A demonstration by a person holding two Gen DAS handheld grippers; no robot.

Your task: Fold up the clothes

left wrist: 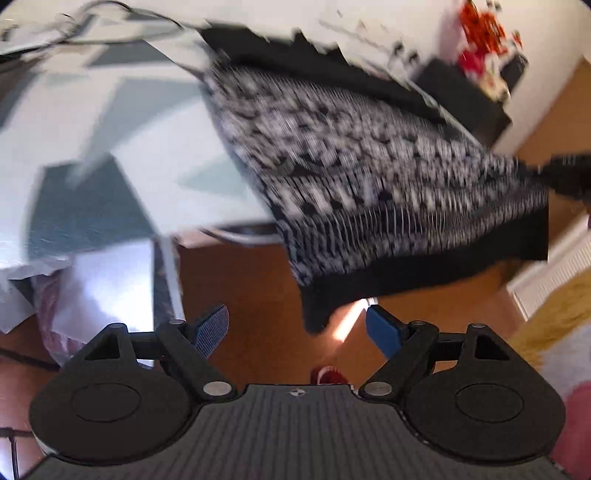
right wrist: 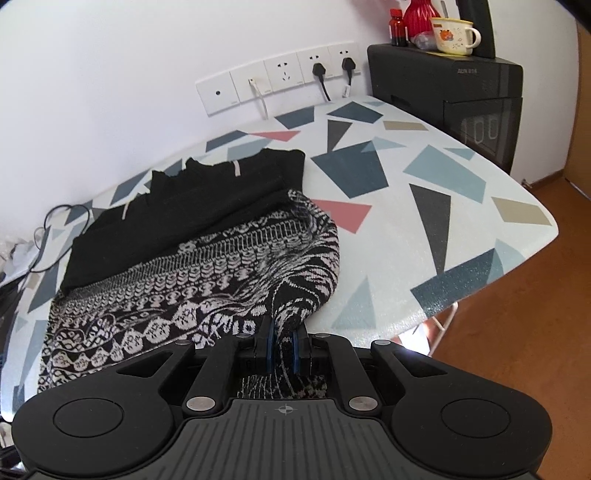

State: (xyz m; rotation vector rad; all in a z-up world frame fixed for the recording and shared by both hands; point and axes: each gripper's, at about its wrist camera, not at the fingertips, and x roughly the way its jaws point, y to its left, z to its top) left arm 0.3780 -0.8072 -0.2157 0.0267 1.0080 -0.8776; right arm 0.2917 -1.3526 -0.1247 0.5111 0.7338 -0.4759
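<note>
Clamped in the right gripper point(right wrist: 282, 347), a bunched fold of the black-and-white patterned sweater point(right wrist: 192, 280) ran back across the left part of the patterned bench point(right wrist: 461, 206), its black end far by the wall. Jaws of the left gripper point(left wrist: 297, 330) stood apart, empty, near the sweater's hanging hem over the floor point(left wrist: 258, 295).

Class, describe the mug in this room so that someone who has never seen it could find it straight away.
Start at the table with the coloured shapes and look to the dark cabinet against the wall at its far end. On top of the cabinet, right of a small red bottle and a red vase, stands the mug. It alone is cream-yellow, with a handle and a printed picture.
</note>
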